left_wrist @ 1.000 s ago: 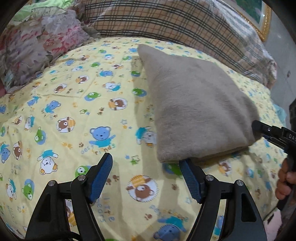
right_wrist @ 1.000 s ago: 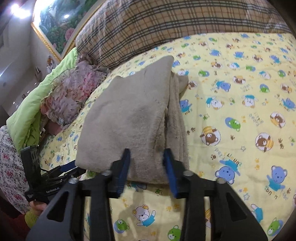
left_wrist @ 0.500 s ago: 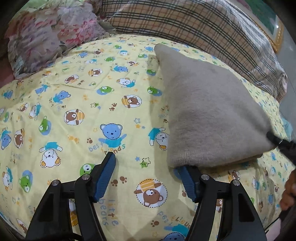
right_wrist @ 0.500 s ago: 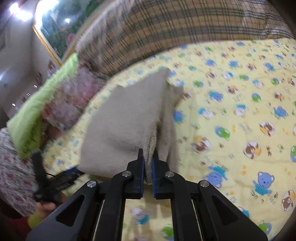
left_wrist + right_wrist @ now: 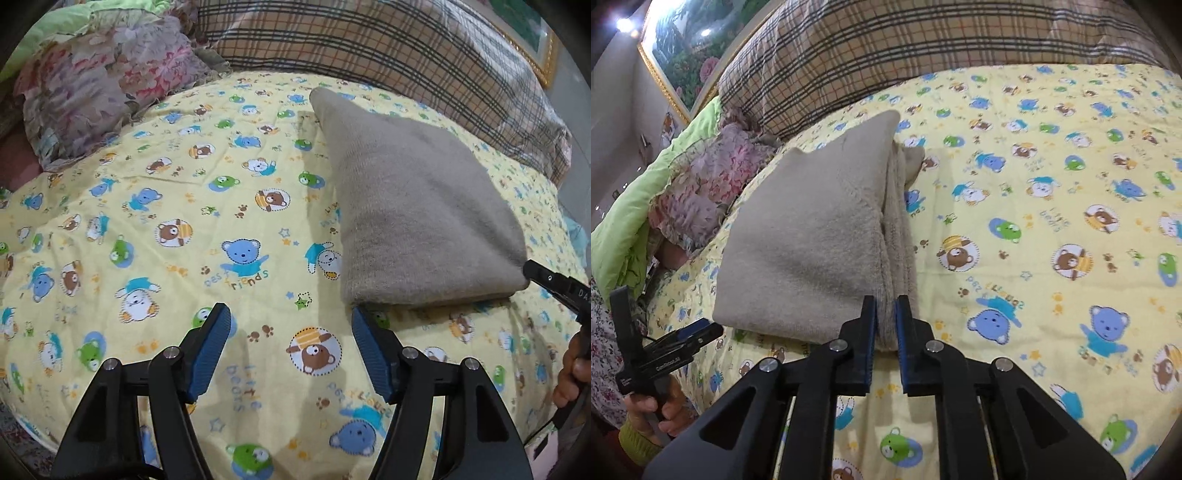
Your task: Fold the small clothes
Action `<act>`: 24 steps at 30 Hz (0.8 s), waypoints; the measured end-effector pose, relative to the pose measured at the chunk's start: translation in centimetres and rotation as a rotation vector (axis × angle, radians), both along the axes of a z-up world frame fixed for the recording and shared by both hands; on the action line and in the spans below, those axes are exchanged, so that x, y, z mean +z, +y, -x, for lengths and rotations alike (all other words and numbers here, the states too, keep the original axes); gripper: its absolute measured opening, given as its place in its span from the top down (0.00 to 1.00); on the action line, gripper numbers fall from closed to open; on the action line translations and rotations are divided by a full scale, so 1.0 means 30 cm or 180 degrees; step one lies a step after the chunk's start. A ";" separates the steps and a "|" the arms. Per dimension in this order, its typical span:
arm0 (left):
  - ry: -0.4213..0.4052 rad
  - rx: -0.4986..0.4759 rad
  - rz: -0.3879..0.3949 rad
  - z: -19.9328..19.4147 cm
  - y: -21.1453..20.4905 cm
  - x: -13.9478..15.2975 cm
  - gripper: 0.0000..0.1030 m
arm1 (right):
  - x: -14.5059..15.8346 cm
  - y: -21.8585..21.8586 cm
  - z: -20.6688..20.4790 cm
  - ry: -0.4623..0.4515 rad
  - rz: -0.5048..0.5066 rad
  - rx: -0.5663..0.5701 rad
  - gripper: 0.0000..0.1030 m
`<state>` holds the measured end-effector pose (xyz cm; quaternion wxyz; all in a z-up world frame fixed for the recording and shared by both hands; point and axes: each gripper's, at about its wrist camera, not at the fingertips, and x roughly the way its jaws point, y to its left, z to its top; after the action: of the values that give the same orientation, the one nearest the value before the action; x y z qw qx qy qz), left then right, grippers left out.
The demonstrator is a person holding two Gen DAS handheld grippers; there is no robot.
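Note:
A folded taupe fleece garment (image 5: 413, 206) lies on the yellow bear-print bedsheet (image 5: 184, 229). My left gripper (image 5: 291, 332) is open and empty; its right fingertip sits just at the garment's near left corner. In the right wrist view the garment (image 5: 812, 243) is a thick folded stack, and my right gripper (image 5: 885, 310) is shut on its near right edge layers. The right gripper also shows at the right edge of the left wrist view (image 5: 554, 284). The left gripper shows at the lower left of the right wrist view (image 5: 679, 339).
A plaid pillow (image 5: 388, 48) lies along the far side of the bed. A floral ruffled pillow (image 5: 103, 88) and a green quilt (image 5: 624, 221) lie at one end. A framed painting (image 5: 687, 48) hangs on the wall behind.
My right gripper has closed on the garment's near edge. My left gripper has drawn back slightly, staying open by the near left corner.

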<state>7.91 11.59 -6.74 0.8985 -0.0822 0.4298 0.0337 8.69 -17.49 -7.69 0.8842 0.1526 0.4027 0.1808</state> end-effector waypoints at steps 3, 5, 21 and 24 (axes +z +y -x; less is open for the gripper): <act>-0.0069 -0.0036 0.0057 0.023 0.004 0.042 0.34 | 0.030 -0.007 0.025 -0.0088 0.0015 -0.0078 0.89; -0.0204 -0.0121 0.0154 0.044 -0.009 0.082 0.34 | 0.059 -0.006 0.049 -0.0200 0.0001 -0.0122 0.89; 0.0066 -0.0095 -0.0188 -0.112 -0.093 -0.030 0.31 | -0.073 0.057 -0.020 0.0143 -0.0082 0.0059 0.94; 0.0072 -0.0107 -0.0110 -0.088 -0.091 -0.026 0.32 | -0.037 0.075 0.010 0.0061 -0.0006 0.0107 0.90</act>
<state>10.54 8.86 -7.54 0.8953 -0.0590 0.4407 0.0269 8.38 -15.25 -8.81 0.8770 0.1484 0.4135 0.1945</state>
